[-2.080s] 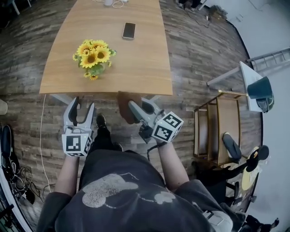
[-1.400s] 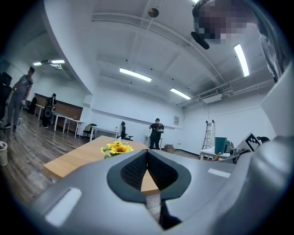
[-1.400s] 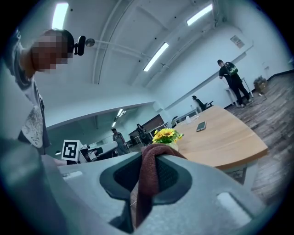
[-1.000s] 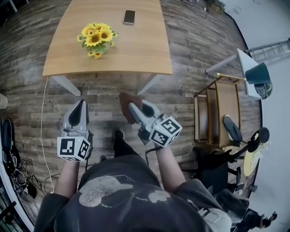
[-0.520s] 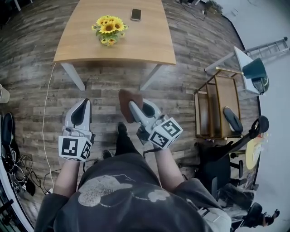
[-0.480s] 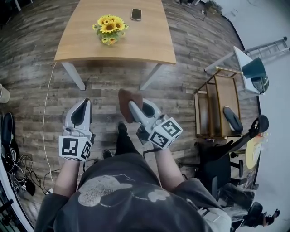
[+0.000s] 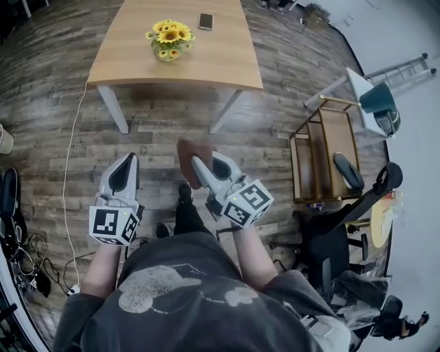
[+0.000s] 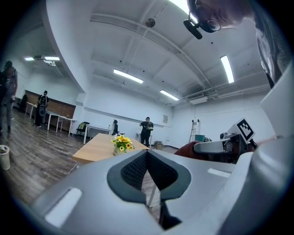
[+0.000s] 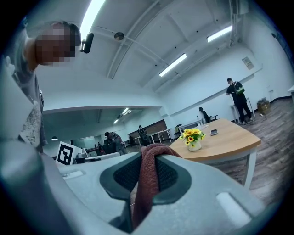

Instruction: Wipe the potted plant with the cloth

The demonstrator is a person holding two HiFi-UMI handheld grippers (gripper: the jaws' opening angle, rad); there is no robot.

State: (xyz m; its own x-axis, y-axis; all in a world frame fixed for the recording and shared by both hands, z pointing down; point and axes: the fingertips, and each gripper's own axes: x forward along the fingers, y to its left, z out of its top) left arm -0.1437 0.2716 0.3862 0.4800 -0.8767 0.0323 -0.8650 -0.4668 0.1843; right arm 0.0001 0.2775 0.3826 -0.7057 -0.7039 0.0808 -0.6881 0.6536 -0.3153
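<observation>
The right gripper (image 7: 203,166) pinches the reddish-brown cloth (image 7: 186,158) between its jaws; the left gripper (image 7: 126,163) has jaws closed together, empty. The potted sunflower plant (image 7: 169,40) stands on the wooden table (image 7: 221,62), well apart from both

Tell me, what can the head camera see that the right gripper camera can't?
Only the head view shows the wooden cart, the black chair and the white cable on the floor. Only the right gripper view shows the ceiling lights and people standing far off. Both show the table, the potted plant, the phone and the red-brown cloth pinched in the right gripper's jaws.
</observation>
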